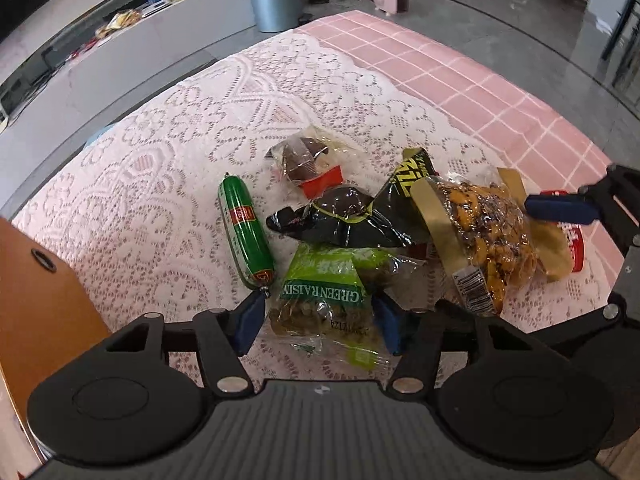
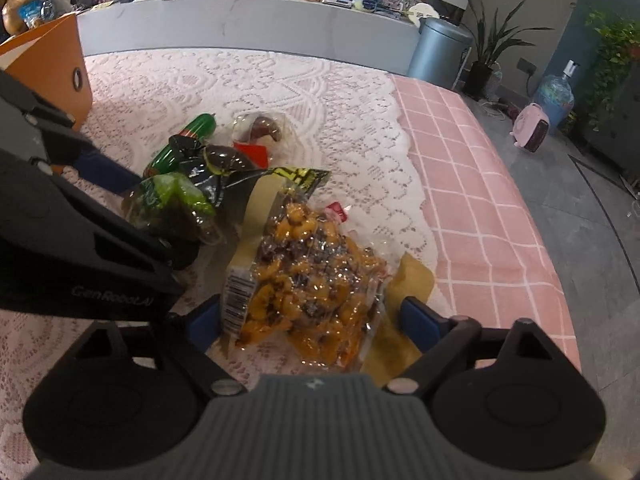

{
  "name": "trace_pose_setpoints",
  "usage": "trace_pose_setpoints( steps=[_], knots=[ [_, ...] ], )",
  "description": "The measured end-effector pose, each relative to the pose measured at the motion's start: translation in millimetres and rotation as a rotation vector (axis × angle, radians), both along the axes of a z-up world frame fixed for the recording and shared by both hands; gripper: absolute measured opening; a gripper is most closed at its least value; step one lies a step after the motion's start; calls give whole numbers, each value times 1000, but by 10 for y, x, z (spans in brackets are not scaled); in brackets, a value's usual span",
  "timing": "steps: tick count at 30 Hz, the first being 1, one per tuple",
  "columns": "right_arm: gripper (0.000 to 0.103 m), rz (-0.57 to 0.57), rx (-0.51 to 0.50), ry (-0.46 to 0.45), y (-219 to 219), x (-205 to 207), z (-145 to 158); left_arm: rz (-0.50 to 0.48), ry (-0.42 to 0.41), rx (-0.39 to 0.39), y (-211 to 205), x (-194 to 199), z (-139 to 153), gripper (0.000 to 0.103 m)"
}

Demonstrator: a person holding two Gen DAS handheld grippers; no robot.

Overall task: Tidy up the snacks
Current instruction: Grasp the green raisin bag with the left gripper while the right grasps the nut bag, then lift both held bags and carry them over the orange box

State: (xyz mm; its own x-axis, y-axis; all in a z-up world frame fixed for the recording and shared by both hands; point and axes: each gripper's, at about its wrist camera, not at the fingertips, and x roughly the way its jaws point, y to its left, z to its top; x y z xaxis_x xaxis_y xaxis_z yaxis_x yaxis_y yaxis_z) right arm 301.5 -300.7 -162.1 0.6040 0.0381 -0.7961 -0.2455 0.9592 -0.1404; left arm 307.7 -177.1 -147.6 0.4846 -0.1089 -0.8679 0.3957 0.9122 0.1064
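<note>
On the lace-covered tabletop (image 1: 168, 152) a loose heap of snack packets is gathered, with an orange box (image 2: 52, 72) standing at its far left edge. The largest item, a clear bag of orange-brown mixed snack (image 2: 316, 268) with a gold band, lies nearest the right gripper (image 2: 316, 320), whose jaws are spread and set on either side of the bag's near end without visibly pressing it. This bag is judged bulky but light, crinkly and slippery, its contents brittle; it is best taken across the sealed end by the barcode with gentle force. Next in size, the green raisin packet (image 1: 324, 292) lies between the blue pads of the left gripper (image 1: 320, 324), also released, not clamped; it is judged soft and yielding, best pinched across its middle. The black foil bag (image 1: 344, 220) partly overlaps it and may be dragged along. The green sausage (image 1: 246, 232), beside the raisins, is judged firm, smooth and apt to roll. Smallest, a clear wrapped chocolate piece (image 1: 304, 160) lies behind the heap.
</note>
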Motion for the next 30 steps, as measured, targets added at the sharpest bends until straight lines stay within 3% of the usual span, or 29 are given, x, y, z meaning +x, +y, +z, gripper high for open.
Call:
trace_pose_setpoints(
  steps=[8,10,12,22,30],
  knots=[
    [68,-4,-44,-32,29,-103,44,57,-25,-44,71,-153,75,54],
    [49,11,-65,-66,58,-157,88,65,-36,-41,77,-195,90,53],
    [43,11,-84,-88,67,-205,120,74,-41,-53,90,-235,116,52],
    [25,-54,-34,-138,-82,-317,316,107,-98,-118,174,-517,371,51],
    [23,-76,-4,-186,-98,-522,650,133,-153,-184,289,-790,639,51]
  ],
)
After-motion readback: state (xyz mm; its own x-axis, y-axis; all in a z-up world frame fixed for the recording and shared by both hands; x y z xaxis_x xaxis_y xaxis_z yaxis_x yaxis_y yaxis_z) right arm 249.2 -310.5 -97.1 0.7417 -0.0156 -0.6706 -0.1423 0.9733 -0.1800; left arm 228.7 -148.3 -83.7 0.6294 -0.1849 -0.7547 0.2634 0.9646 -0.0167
